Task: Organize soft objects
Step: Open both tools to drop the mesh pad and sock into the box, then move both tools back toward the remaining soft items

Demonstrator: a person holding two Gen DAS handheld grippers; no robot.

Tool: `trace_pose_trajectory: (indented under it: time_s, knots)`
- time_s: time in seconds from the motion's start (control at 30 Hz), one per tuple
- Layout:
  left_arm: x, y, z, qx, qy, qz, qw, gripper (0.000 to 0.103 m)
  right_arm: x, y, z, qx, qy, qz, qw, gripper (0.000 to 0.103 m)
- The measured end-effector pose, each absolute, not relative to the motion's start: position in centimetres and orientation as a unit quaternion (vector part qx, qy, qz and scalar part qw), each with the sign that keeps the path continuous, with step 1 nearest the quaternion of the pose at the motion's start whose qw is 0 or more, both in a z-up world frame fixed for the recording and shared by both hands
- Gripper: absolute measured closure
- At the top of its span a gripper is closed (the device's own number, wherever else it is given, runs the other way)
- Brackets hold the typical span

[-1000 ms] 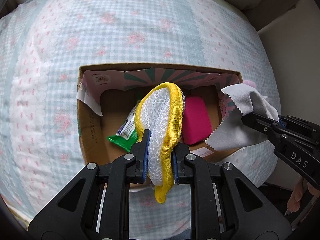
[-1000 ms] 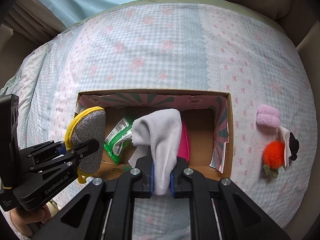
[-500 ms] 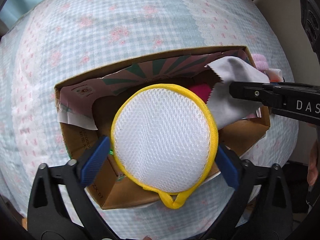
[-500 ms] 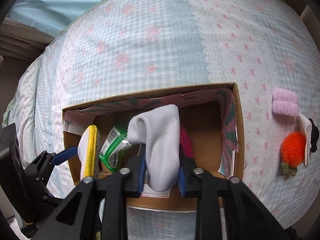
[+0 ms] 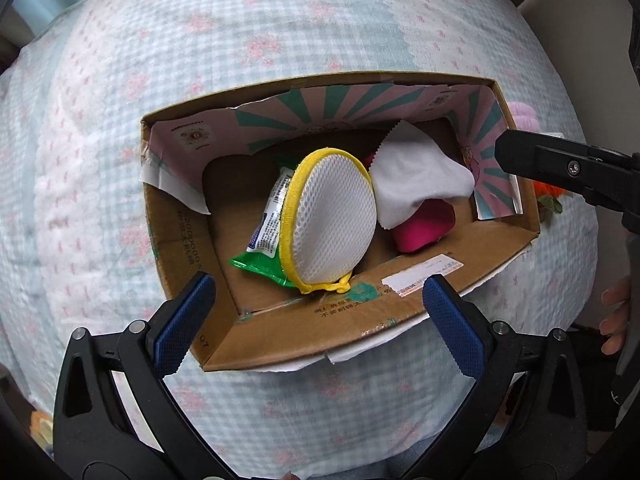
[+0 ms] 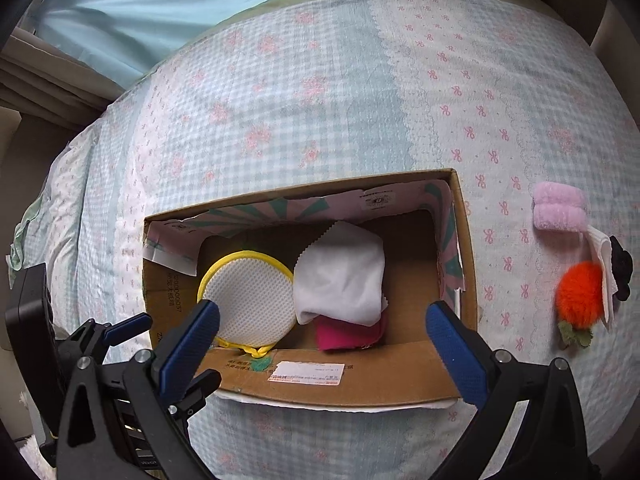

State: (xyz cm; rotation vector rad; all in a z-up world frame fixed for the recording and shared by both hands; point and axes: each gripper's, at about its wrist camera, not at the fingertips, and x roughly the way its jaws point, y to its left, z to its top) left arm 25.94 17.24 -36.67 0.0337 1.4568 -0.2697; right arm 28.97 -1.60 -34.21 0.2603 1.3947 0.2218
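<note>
Inside box (image 6: 466,240) | sponge (image 6: 248,300), cloth (image 6: 340,280) | jaws wide (both empty)

Soft, even daylight is lighting both views, with no hard glare. The cardboard box (image 6: 360,380) is the reference: its interior is sitting in mild shade, and the white cloth (image 6: 340,280) inside is reading bright but not clipping. Bedspread (image 6: 320,100) beyond the box is coming through evenly lit. Fisheye is bending the box walls and bulging the bedspread; black vignette is eating the corners of both views. Box contents are staying sharp; the frame edges well away from the box are softening slightly.
</note>
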Motion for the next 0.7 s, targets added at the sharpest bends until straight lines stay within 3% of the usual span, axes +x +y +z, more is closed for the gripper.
trace_pose_trajectory:
  time_s: [0.7]
  knots:
    - [18.0, 18.5, -24.3, 0.007, 0.589, -0.092, 0.803, 0.000, 20.1, -3.4, -21.6, 0.080, 0.585, 0.082, 0.803, 0.000]
